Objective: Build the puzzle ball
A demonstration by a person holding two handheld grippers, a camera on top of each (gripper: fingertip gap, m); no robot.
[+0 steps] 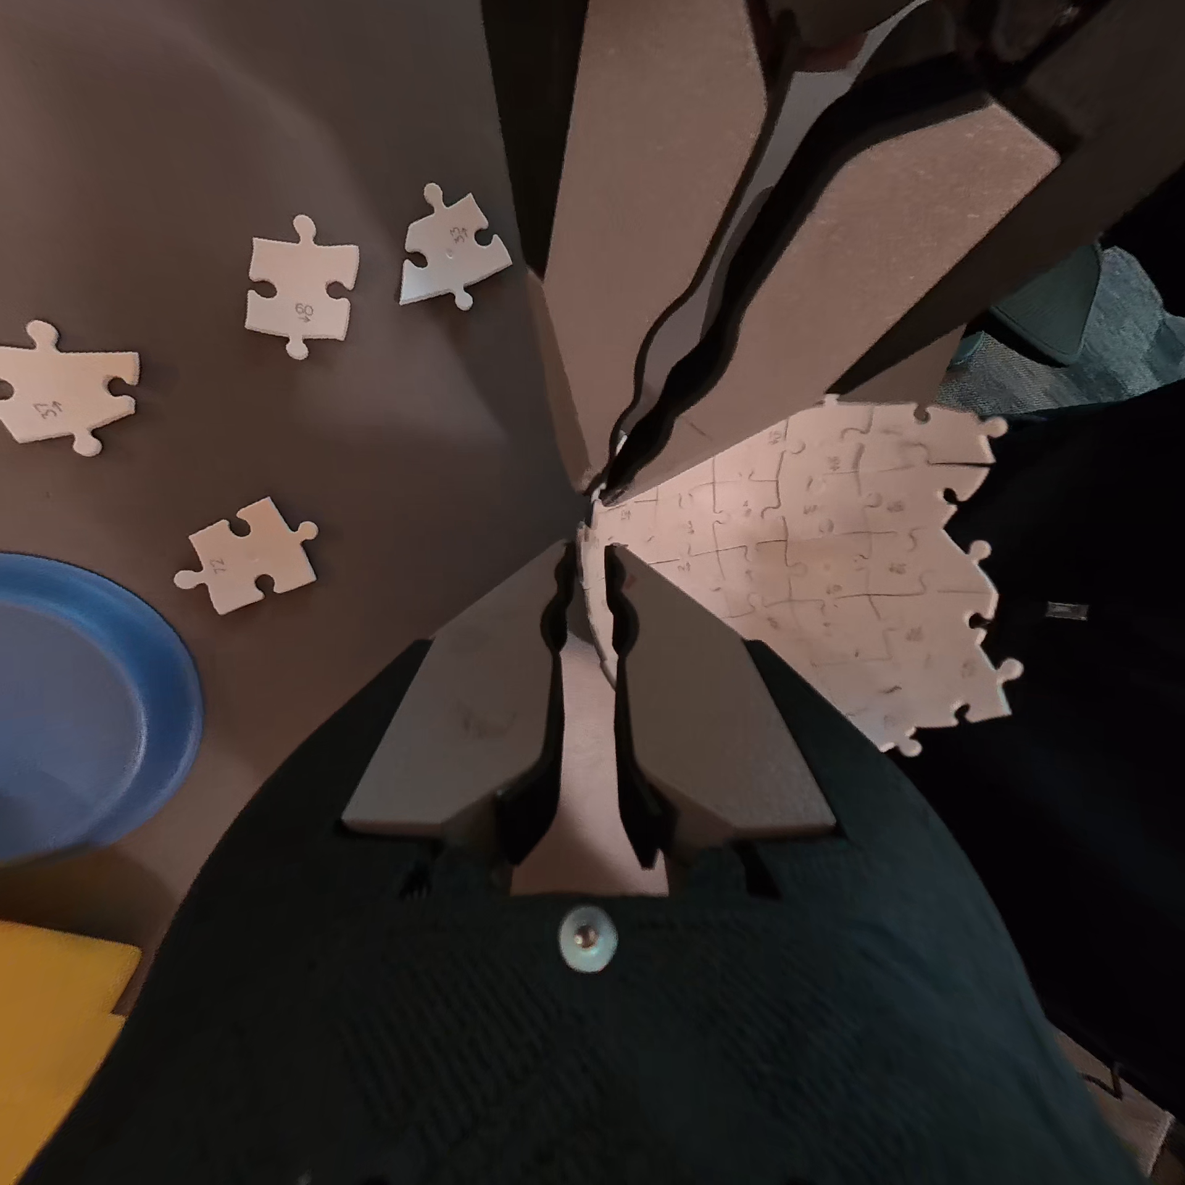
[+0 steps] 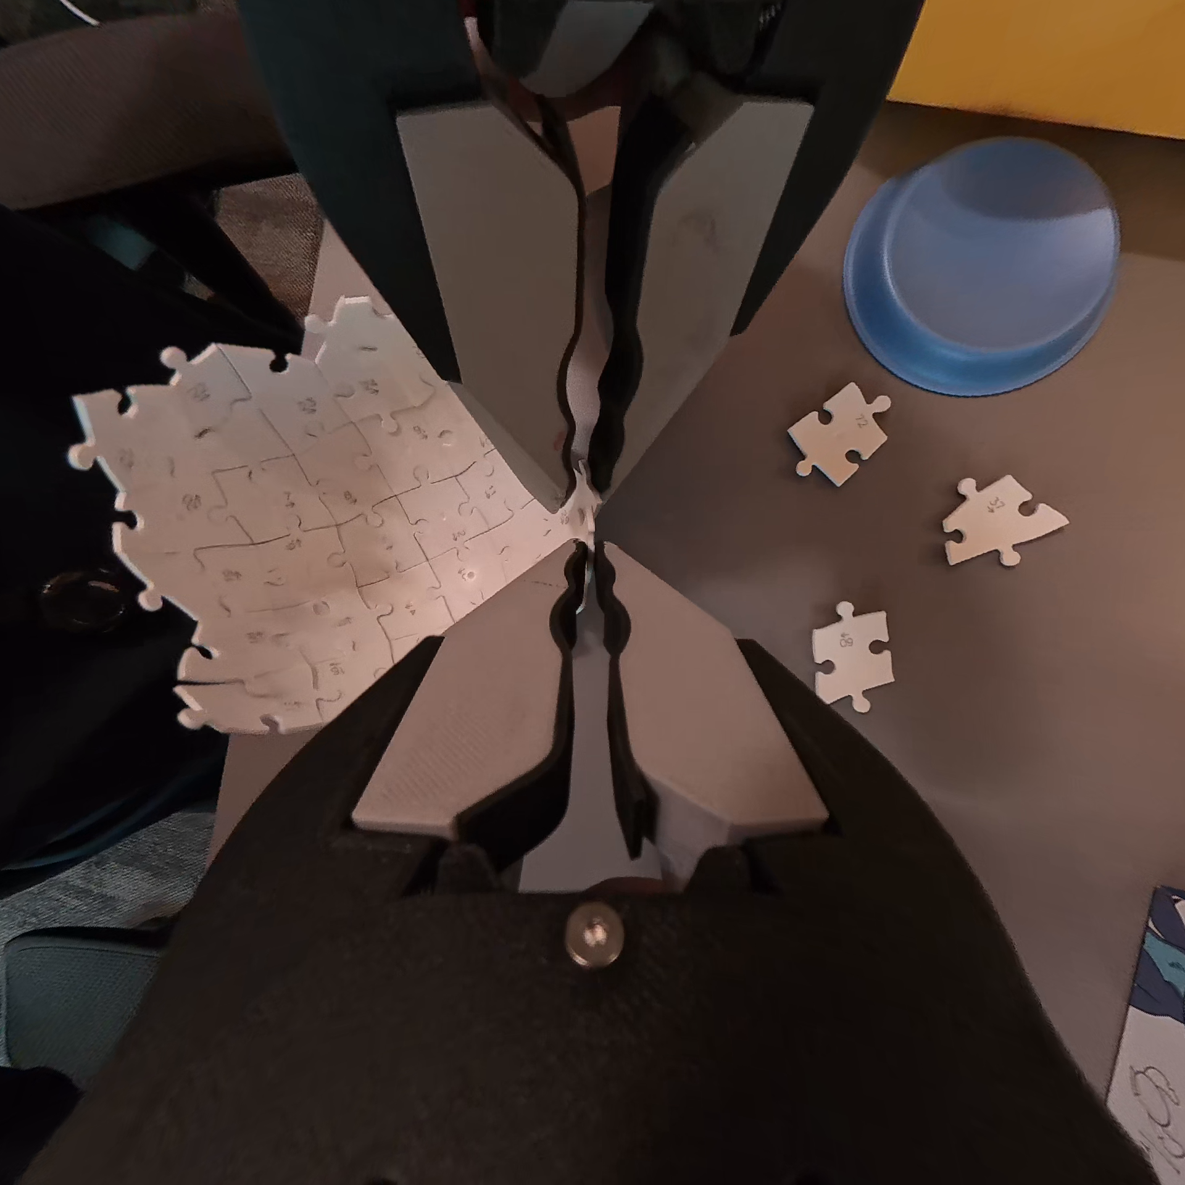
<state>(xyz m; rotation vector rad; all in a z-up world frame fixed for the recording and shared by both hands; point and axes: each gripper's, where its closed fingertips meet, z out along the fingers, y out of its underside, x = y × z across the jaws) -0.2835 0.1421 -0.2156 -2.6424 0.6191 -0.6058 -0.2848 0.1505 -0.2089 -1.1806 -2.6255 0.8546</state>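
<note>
A: In the left wrist view, how far had the build got?

B: Partway, by my judgement. A curved shell of joined pieces (image 1: pixel 827 551) was held up past the table edge (image 1: pixel 359 449), white backs toward the camera, its outer rim ragged with open tabs. It was no closed ball. The left gripper (image 1: pixel 588 545) had its jaws nearly together, pinching the shell's near edge. The right gripper (image 1: pixel 606 484) came in from above, also nearly closed at that same edge.

A: And what lay loose there?

B: Four loose pieces (image 1: pixel 301 292) on the brown table, well apart from the shell. One blue bowl (image 1: pixel 96 699) sat at the left, upside down, with a yellow object (image 1: pixel 51 1013) below it.

A: Did the right wrist view agree?

B: Mostly. The shell (image 2: pixel 308 513) hung to the left, partly beyond the table (image 2: pixel 737 545). The right gripper (image 2: pixel 590 551) was clamped on its edge, where a small tab (image 2: pixel 582 494) stood out; the left gripper (image 2: pixel 580 474) met it from the top, jaws narrowly set. I cannot tell whether that tab belonged to a separate piece being fitted.

A: Counts?

B: Three loose pieces (image 2: pixel 840 429) showed here; the fourth lay outside this view or was hidden. One blue bowl (image 2: pixel 981 263), the yellow object (image 2: pixel 1058 58), and one printed sheet (image 2: pixel 1154 1026) at the right edge.
</note>
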